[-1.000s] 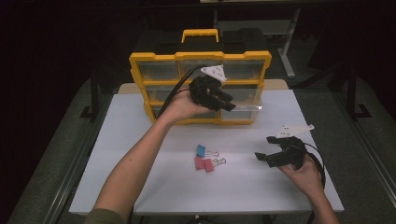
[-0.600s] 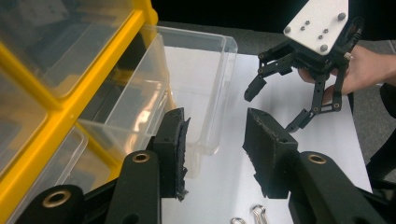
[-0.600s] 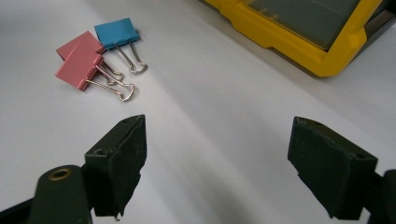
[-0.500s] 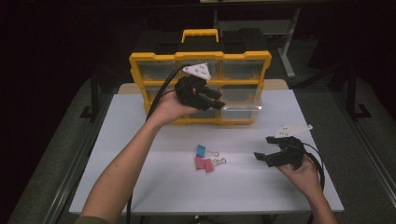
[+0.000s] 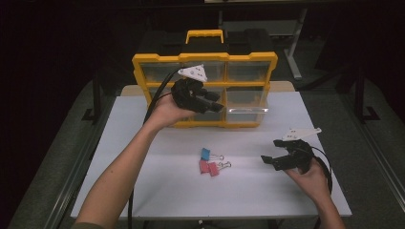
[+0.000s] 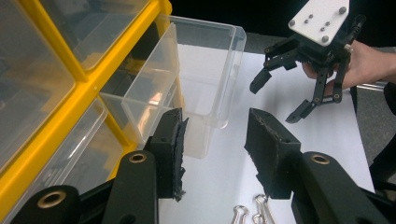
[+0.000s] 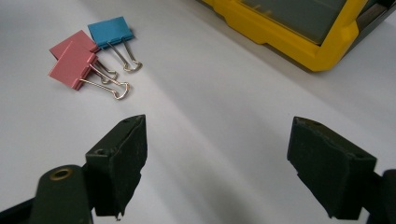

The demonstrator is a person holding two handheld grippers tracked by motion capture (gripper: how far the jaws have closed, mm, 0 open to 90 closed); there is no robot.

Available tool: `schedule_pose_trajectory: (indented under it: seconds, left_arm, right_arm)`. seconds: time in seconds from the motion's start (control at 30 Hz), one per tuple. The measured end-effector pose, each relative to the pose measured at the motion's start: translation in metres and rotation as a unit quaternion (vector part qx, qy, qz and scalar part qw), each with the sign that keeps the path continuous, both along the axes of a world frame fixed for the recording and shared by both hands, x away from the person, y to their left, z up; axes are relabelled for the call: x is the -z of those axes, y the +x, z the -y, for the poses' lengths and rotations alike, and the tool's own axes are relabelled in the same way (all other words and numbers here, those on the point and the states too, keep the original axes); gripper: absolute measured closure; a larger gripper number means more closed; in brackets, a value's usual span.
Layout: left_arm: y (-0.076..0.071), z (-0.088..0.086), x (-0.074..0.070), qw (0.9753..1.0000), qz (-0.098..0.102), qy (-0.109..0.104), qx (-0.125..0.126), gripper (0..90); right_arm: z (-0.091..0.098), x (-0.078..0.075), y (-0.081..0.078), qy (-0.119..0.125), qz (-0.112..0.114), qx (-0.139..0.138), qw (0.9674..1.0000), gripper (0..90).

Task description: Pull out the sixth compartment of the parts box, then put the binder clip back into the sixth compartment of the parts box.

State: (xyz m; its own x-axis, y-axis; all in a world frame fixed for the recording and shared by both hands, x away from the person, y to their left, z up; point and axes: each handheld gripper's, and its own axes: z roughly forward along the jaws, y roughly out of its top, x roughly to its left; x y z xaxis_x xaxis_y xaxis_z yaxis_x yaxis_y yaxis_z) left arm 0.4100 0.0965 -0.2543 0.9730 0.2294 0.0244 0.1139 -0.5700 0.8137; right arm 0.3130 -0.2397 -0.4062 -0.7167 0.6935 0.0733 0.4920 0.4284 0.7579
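Drawer: we see a clear plastic drawer (image 5: 247, 113) pulled out from the lower right slot of the yellow-framed organiser box with clear compartments (image 5: 205, 59). It is see-through with rounded corners, and its front wall (image 6: 205, 84) hangs over the white table (image 5: 157, 191).

Left gripper: our left gripper (image 5: 212, 102) is held in front of the box, just beside the drawer. Its jaws have just been opening and now stand apart with nothing between them. In the left gripper view the left pad (image 6: 170, 149) seems very near the drawer's corner, but we cannot tell if it touches.

Right gripper: our right gripper (image 5: 273, 161) hovers low over the right part of the table, its fingers spread wide and empty.

Clips: one blue binder clip (image 5: 206, 153) and two pink binder clips (image 5: 207, 168) lie at the middle of the table, the pink ones touching each other, well apart from the drawer.

Edges: the box stands at the far edge of the table. The right gripper is near the right edge.

Open room: bare white surface lies between the clips and the drawer, and also between the clips and the right gripper (image 6: 299, 70).
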Motion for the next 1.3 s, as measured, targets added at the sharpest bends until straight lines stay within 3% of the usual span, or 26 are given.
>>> schedule_pose_trajectory:
  seconds: [0.13,0.2,0.43,1.3]
  left_arm:
    - [-0.003,-0.004,0.0,1.0,-0.003,0.001,-0.005,55.6]
    - [-0.004,-0.008,-0.001,1.0,0.005,0.003,-0.001,55.3]
    - [-0.008,-0.02,0.003,0.9998,-0.002,-0.009,-0.02,53.6]
    - [-0.023,-0.064,0.021,0.9977,-0.011,-0.01,-0.067,49.3]
  right_arm:
    - [0.001,0.0,0.0,0.0,-0.001,-0.001,1.0,19.0]
    - [0.001,0.0,0.0,0.0,-0.002,0.0,1.0,19.0]
    - [0.002,0.001,0.0,0.001,-0.003,0.001,1.0,18.9]
    - [0.002,0.0,0.0,0.002,0.0,0.0,1.0,19.0]
